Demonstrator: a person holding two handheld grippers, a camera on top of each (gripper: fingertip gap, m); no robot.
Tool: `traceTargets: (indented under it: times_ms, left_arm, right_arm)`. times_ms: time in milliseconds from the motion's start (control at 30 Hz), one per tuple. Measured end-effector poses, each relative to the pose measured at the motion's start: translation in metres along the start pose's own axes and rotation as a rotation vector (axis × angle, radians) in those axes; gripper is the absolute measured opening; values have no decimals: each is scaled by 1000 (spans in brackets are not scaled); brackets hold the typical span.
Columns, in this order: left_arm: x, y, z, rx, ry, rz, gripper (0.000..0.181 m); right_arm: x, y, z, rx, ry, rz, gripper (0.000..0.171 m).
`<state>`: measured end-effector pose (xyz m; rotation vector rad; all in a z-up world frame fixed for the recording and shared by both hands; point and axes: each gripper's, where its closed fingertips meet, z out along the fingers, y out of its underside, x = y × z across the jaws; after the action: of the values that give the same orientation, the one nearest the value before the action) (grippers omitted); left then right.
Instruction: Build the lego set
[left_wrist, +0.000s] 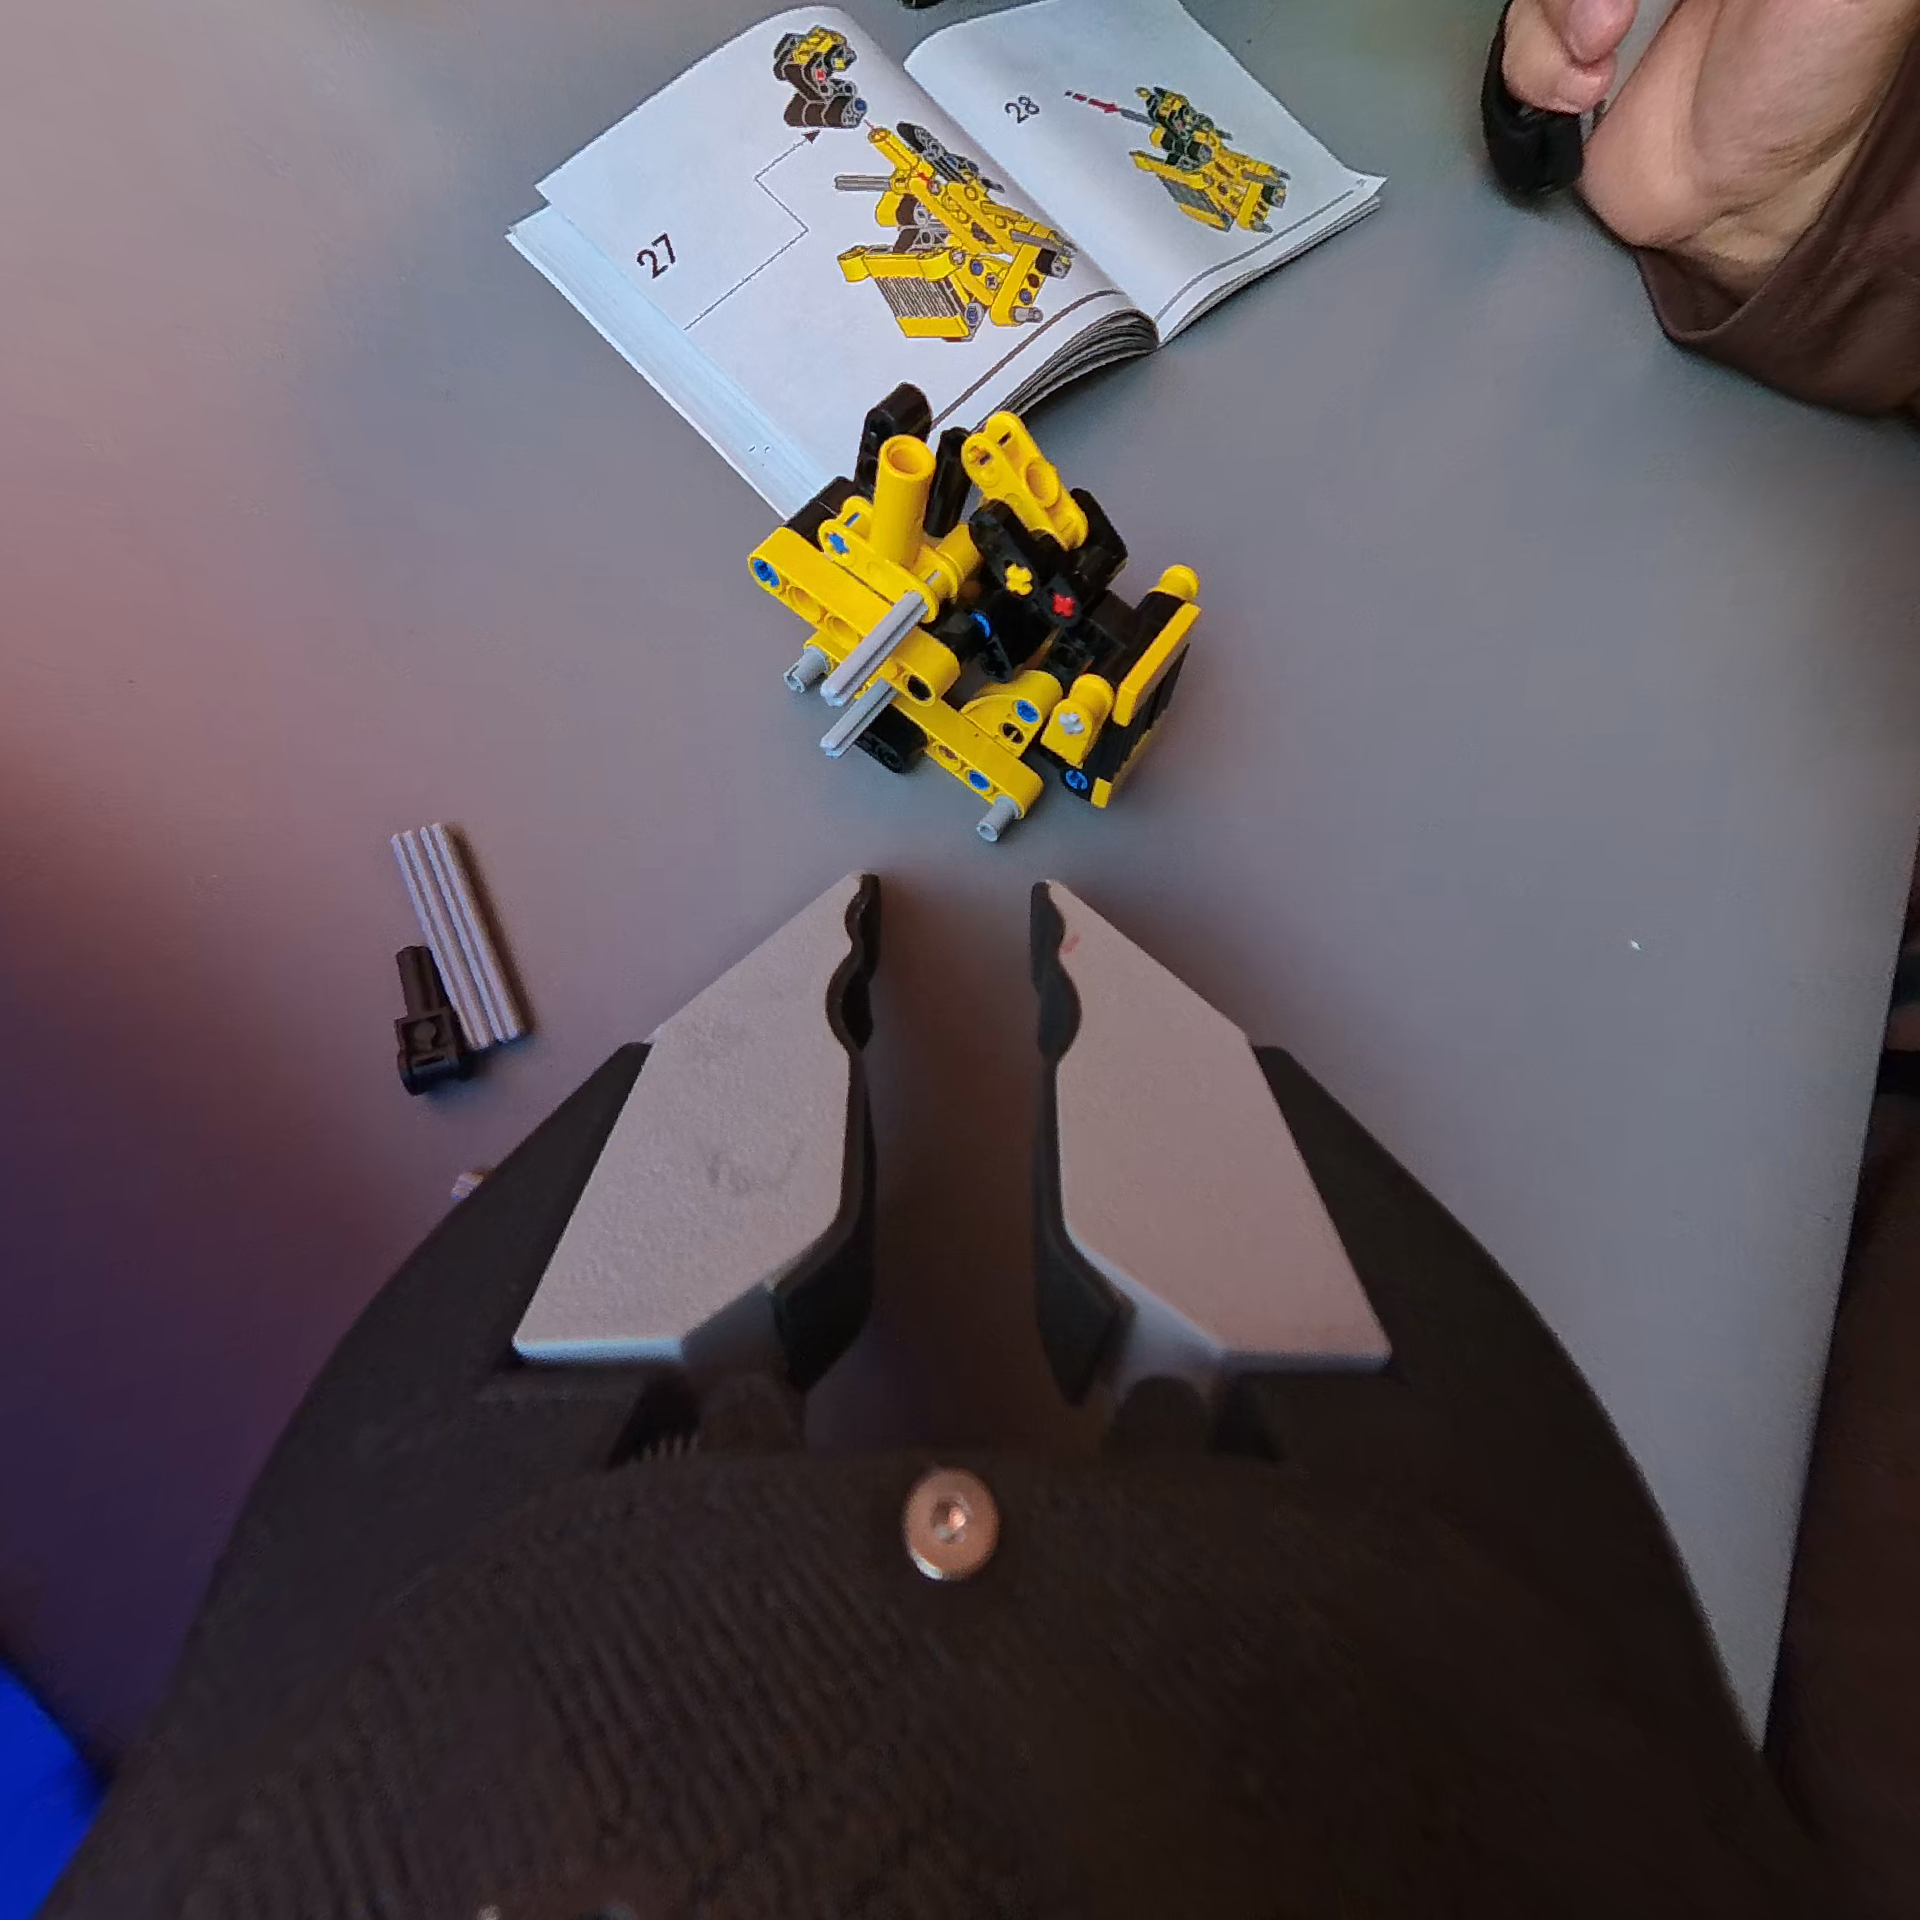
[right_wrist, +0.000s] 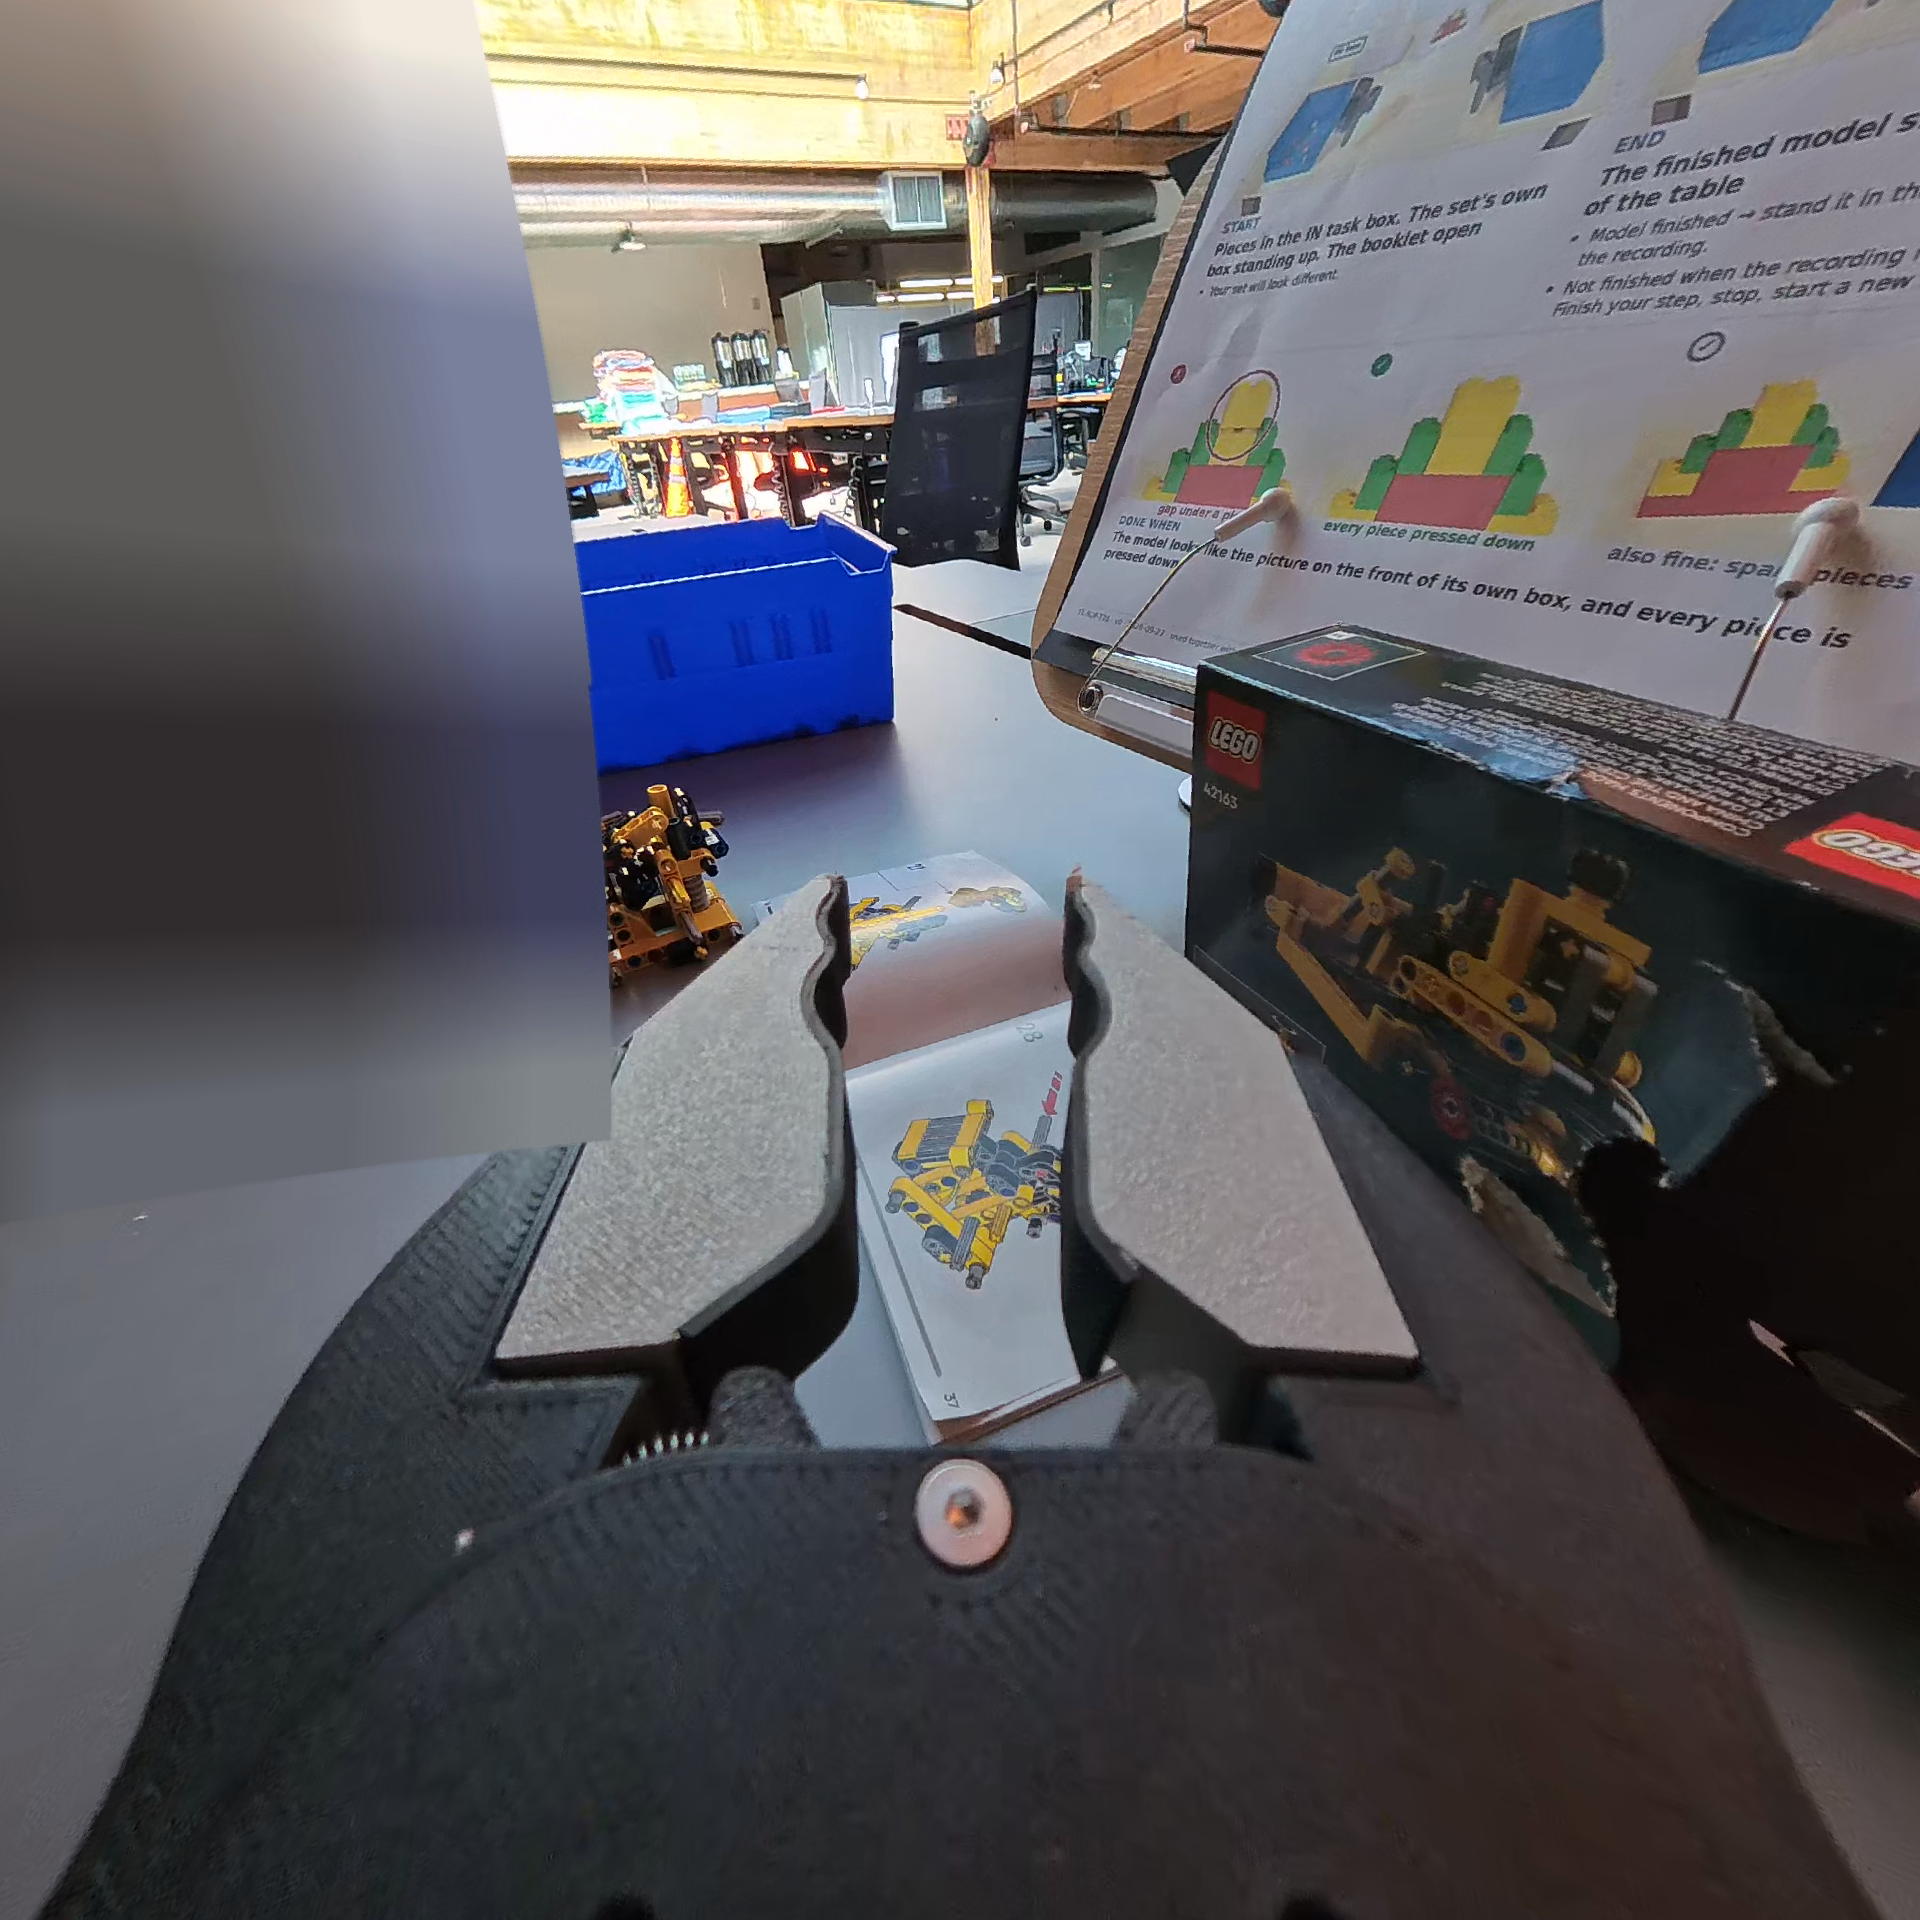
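A part-built yellow and black lego model (left_wrist: 966, 623) stands on the grey table (left_wrist: 1455, 727), just in front of the open instruction booklet (left_wrist: 935, 208). My left gripper (left_wrist: 954, 894) is open and empty, a short way before the model. Two grey axles (left_wrist: 457, 935) and a small black connector (left_wrist: 424, 1023) lie to its left. My right gripper (right_wrist: 954, 894) is open and empty, held low over the booklet (right_wrist: 966, 1195). The model (right_wrist: 665, 894) shows farther off to its left.
A person's hand (left_wrist: 1745, 135) with a brown sleeve rests at the table's far right. The lego box (right_wrist: 1507, 987) stands right of my right gripper, with an instruction board (right_wrist: 1507, 364) behind it. A blue bin (right_wrist: 738, 634) sits beyond the model. The small black connector (left_wrist: 424, 1023) is about 8 centimeters from my left fingertips and 30 centimeters from my right.
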<state>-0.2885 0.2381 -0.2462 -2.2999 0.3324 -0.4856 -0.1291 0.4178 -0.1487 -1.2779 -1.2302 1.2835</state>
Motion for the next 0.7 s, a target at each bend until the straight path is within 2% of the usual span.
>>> traceTargets:
  times_ms: [700]
  left_arm:
    - [2, 2, 2, -19, -78, 107, 30]
  right_arm:
    - [12, 2, -5, -20, 69, -43, 35]
